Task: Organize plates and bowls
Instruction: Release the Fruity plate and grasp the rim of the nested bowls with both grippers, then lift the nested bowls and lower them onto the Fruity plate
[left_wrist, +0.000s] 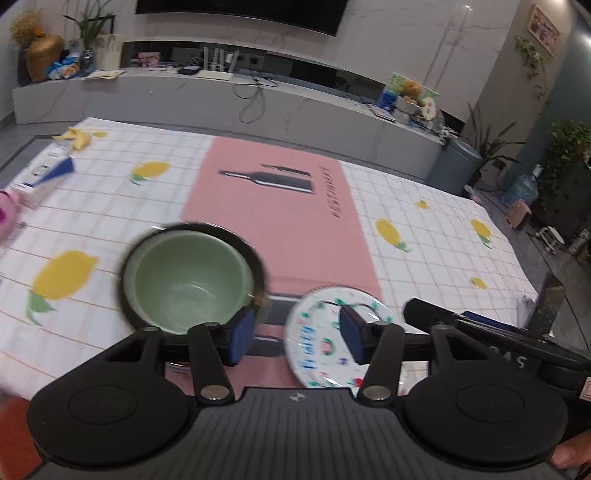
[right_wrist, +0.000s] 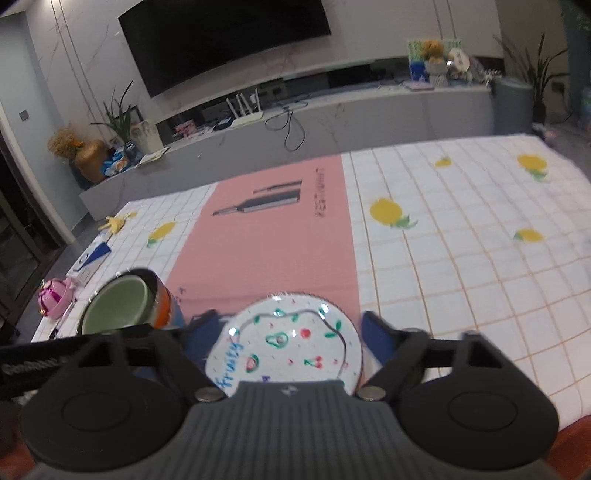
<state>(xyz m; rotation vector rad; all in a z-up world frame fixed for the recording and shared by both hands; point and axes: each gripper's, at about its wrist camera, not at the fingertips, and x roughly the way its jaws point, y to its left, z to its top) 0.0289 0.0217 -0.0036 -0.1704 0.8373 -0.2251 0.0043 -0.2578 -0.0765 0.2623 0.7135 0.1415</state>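
Both jaws spread, holding nothing; could still clip the stacked green ceramic bowl (left_wrist: 192, 282) or fruit-print white plate (right_wrist: 286, 345).

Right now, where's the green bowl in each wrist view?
Left wrist: green bowl sits left of centre, nested in a dark bowl, just beyond the left claw's left pad.
Right wrist: green bowl sits at lower left, left of the fruit plate.
Shared landmark: the pink strip with the bottle print.
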